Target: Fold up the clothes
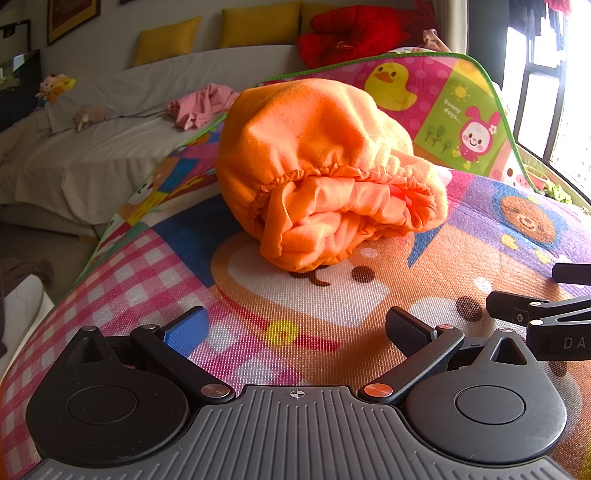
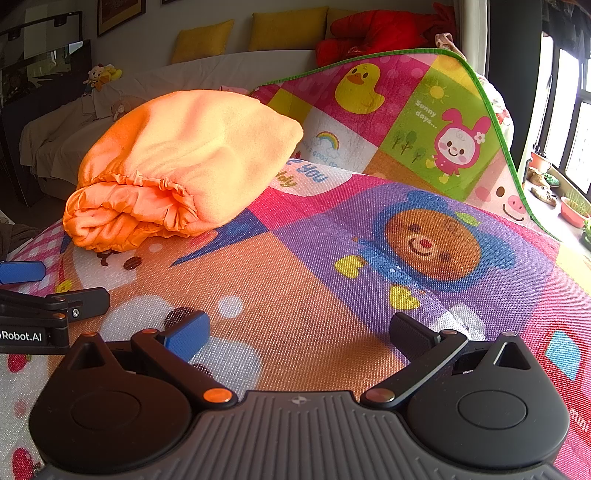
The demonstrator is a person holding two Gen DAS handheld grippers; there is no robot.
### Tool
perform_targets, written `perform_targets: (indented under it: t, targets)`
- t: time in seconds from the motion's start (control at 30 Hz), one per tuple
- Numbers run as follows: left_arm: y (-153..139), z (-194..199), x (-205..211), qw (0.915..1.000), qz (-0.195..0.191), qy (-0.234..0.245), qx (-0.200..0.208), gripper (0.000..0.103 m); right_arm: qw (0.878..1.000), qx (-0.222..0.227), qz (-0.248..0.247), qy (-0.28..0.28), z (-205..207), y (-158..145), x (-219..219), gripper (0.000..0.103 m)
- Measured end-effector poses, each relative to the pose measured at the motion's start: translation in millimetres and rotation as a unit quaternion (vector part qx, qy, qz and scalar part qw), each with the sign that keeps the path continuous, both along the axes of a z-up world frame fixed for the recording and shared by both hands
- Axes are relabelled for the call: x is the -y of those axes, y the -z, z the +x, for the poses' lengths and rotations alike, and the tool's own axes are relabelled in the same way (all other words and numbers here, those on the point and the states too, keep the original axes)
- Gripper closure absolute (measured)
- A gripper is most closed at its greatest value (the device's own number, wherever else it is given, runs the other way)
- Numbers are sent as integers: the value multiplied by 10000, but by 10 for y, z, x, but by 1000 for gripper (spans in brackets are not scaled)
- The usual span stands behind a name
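Orange fleece garment [image 1: 325,166] sits folded into a thick bundle on the cartoon play mat [image 1: 332,302], elastic gathered hem facing the cameras, shiny orange lining showing inside the opening. It lies over a bear-face print on the mat, left of centre in the right wrist view [image 2: 184,158], dead ahead in the left wrist view. Left gripper [image 1: 295,328] is released, fingers spread wide, nothing between them, low over the mat and short of the bundle, not touching it. Blue pad on its left finger [image 1: 186,328], black pad on the right one. Right gripper [image 2: 299,336] likewise released, fingers wide apart and empty, over the mat beside the blue-hooded bear print [image 2: 432,243]; the garment is well off to its left. The two grippers sit side by side: the right one's fingers poke in at the right edge of the left view [image 1: 546,310], the left one's at the left edge of the right view [image 2: 44,306], labelled "Robot.AI". The far part of the mat curls upward, green-trimmed edge [image 2: 491,110], duck and pink bunny prints on it. Behind: sofa under a pale sheet [image 1: 110,147], yellow cushions [image 1: 258,22], red padded item [image 1: 354,33], pink garment [image 1: 203,105] crumpled on the sheet, small plush toy [image 1: 55,86]. Bright window at right [image 1: 554,92]. Whether either gripper touches the mat cannot be told.
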State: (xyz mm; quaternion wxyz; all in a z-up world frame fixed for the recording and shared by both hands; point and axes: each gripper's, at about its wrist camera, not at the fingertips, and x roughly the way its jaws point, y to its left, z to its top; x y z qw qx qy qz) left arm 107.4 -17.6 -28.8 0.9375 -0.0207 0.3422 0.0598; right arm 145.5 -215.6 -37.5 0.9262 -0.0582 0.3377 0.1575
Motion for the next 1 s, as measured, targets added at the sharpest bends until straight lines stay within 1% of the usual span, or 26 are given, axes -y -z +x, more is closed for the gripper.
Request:
perform_targets:
  t: [0.33, 0.53, 0.67, 0.83, 1.0]
  targets:
    - [-2, 8, 8, 10000, 8, 2, -5, 0, 10000, 1, -1, 0, 1, 1, -2, 0]
    - [-8, 14, 22, 10000, 82, 9, 3, 0, 10000, 1, 1, 0, 4, 2, -2, 0]
    - [-11, 28, -12, 10000, -49, 11, -62, 0, 10000, 12, -22, 1, 0, 2, -9, 0]
    - [-29, 22, 3, 9997, -46, 25, -231, 0, 10000, 14, 10, -2, -3, 3, 3, 0]
    - [-23, 3, -20, 9998, -98, 75, -128, 0, 10000, 17, 25, -3, -5, 3, 6, 0]
